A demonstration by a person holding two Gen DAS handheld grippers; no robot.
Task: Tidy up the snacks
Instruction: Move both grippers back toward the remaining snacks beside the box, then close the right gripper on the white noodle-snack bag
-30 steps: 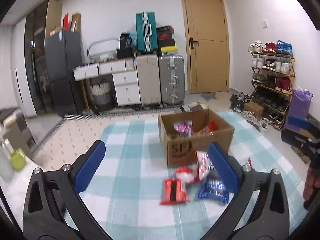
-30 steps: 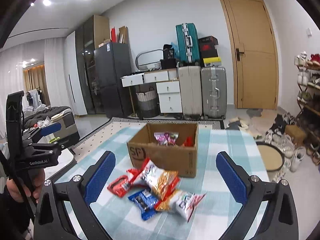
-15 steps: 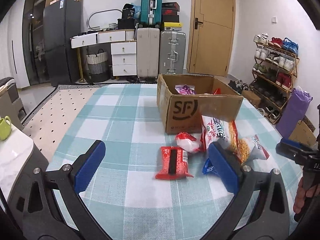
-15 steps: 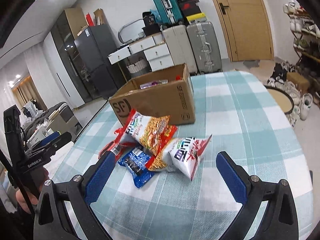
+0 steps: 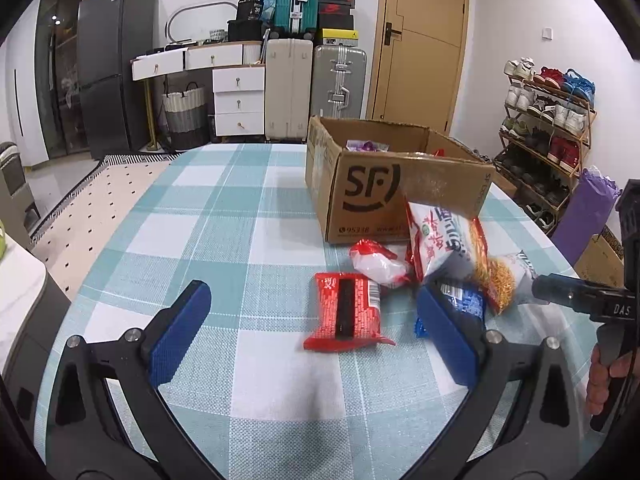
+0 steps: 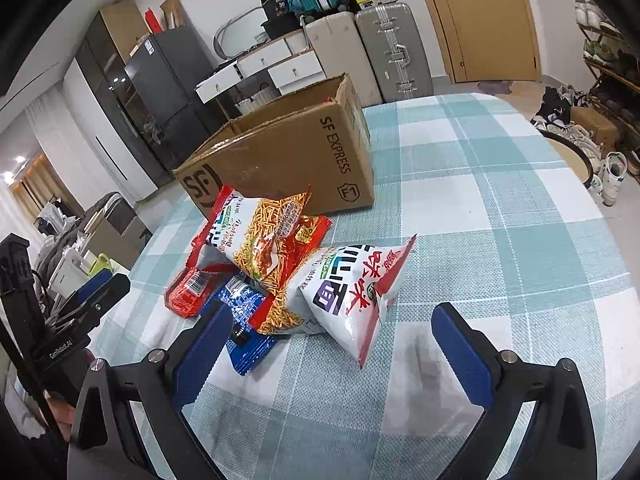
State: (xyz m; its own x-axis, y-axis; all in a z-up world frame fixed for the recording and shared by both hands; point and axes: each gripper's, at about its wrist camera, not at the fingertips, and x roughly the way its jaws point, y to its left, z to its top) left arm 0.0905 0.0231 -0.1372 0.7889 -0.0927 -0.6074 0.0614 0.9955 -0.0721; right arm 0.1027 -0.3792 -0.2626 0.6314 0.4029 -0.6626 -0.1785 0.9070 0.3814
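Note:
A brown cardboard box (image 5: pixel 400 188) (image 6: pixel 288 160) stands open on the checked tablecloth, with a purple packet (image 5: pixel 366 146) and something red inside. In front of it lies a heap of snacks: a flat red packet (image 5: pixel 346 312) (image 6: pixel 186 292), a small white-and-red packet (image 5: pixel 378 264), two white noodle-snack bags (image 5: pixel 444 244) (image 6: pixel 260 240) (image 6: pixel 352 296) and a blue packet (image 5: pixel 464 300) (image 6: pixel 244 320). My left gripper (image 5: pixel 312 336) is open just short of the red packet. My right gripper (image 6: pixel 332 356) is open, its fingers either side of the nearer white bag's corner.
The table (image 5: pixel 224 216) is covered in a teal-and-white check cloth, with bare room to the left of the box. Behind stand suitcases (image 5: pixel 316 76), white drawers (image 5: pixel 238 100), a dark fridge (image 5: pixel 116 68) and a door. A shoe rack (image 5: pixel 548 120) fills the right wall.
Both grippers have dropped and moved closer to the snack heap over the last second. The snacks and box now loom larger. Both stayed open.

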